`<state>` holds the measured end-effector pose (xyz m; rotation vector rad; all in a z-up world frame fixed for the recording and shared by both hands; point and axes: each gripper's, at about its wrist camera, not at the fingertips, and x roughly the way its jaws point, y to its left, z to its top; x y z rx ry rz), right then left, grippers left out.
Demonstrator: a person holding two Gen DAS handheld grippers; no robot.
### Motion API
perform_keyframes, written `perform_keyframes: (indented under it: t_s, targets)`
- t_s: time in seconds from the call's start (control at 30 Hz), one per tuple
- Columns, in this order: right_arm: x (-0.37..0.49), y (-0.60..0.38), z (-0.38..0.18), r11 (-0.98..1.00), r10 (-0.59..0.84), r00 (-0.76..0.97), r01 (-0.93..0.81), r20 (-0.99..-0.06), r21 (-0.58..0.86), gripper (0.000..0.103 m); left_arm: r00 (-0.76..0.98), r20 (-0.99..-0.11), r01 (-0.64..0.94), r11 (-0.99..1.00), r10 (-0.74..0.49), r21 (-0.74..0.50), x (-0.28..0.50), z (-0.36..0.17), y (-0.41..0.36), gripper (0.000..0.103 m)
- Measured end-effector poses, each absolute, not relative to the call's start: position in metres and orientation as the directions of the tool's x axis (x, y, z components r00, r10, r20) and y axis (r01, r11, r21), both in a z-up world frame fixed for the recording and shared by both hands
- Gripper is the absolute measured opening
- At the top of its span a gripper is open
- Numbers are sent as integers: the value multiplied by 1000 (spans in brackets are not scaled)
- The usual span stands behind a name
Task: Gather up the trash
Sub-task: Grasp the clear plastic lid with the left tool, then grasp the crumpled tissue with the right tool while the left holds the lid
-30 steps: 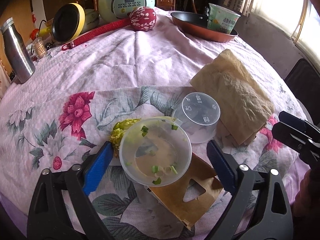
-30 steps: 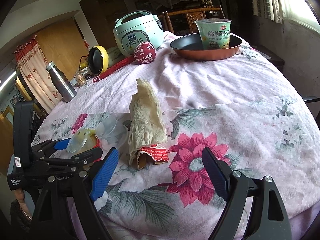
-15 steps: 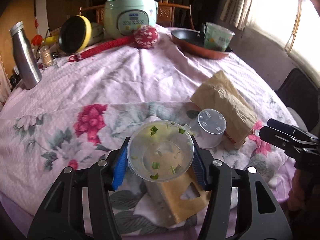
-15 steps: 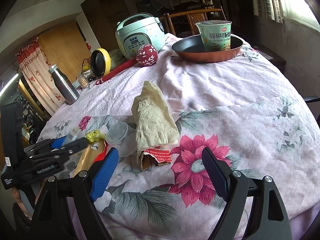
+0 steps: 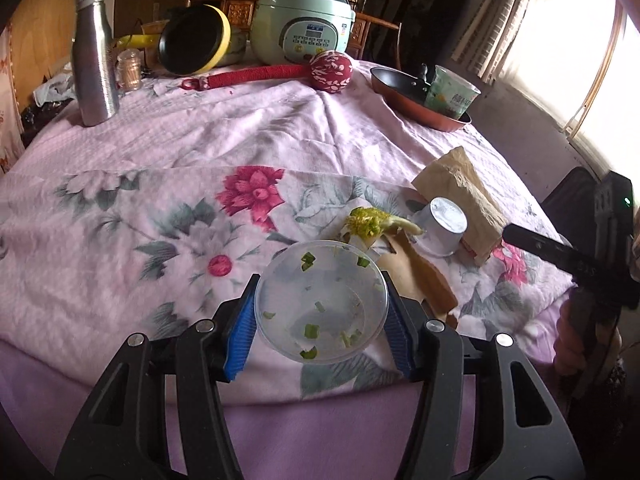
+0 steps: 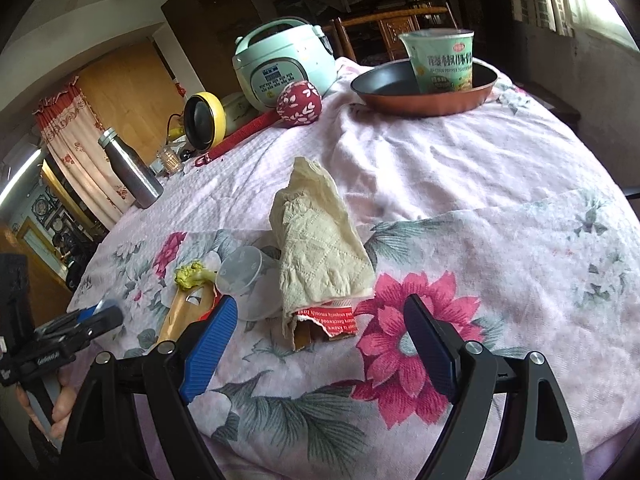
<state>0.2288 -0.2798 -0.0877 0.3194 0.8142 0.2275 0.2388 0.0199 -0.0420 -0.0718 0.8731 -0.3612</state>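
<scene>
The left gripper (image 5: 320, 312) holds a clear plastic bowl (image 5: 322, 302). Its two blue pads press on the sides of the bowl, one on each side. The bowl is up off the tablecloth (image 5: 160, 160), at the near edge of the table. Small green bits of food stick to the inside of the bowl.

The right gripper (image 6: 316, 340) holds nothing. Its jaws are wide apart, and only the flowered cloth shows between them. It hangs over the near side of the table, near a big red flower on the cloth.

More trash lies on the table. Just past the held bowl lies a brown paper bag (image 5: 416, 276), flat on the cloth. A yellow-green scrap of food (image 5: 366, 220) lies at its far end. Right of that scrap is a small clear cup (image 5: 442, 226), tipped on its side. It touches a crumpled paper napkin (image 5: 460, 192). In the right wrist view the napkin (image 6: 316, 248) covers a torn red and white wrapper (image 6: 340, 320).

On the far side of the table stands a pale green rice cooker (image 5: 304, 28). Near it are a red padded stick (image 5: 280, 72) with a round end, a yellow and black round thing (image 5: 196, 40) and a silver bottle (image 5: 94, 56). On the far right is a red pan (image 5: 416, 96) with a green noodle cup (image 5: 450, 98) in it.
</scene>
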Motion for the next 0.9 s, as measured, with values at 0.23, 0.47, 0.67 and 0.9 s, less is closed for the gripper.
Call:
perform_keyframes:
  t_s: [0.23, 0.47, 0.67, 0.9]
  targets:
    - [238, -277, -93, 915, 360, 648, -104, -672, 390, 15, 627, -717, 220, 952, -305, -213, 204, -32, 58, 56]
    - [196, -282, -59, 867, 435, 754, -205, -492, 453, 14, 662, -704, 147, 966, -255, -212, 172, -19, 98, 56]
    - [184, -260, -44, 869, 463, 722, -255, -514, 424, 32, 696, -687, 98, 976, -207, -195, 149, -4, 128, 56]
    - [194, -254, -59, 881, 436, 671, -181, -600, 438, 52, 694, -689, 89, 975, -207, -203, 138, -10, 134, 56]
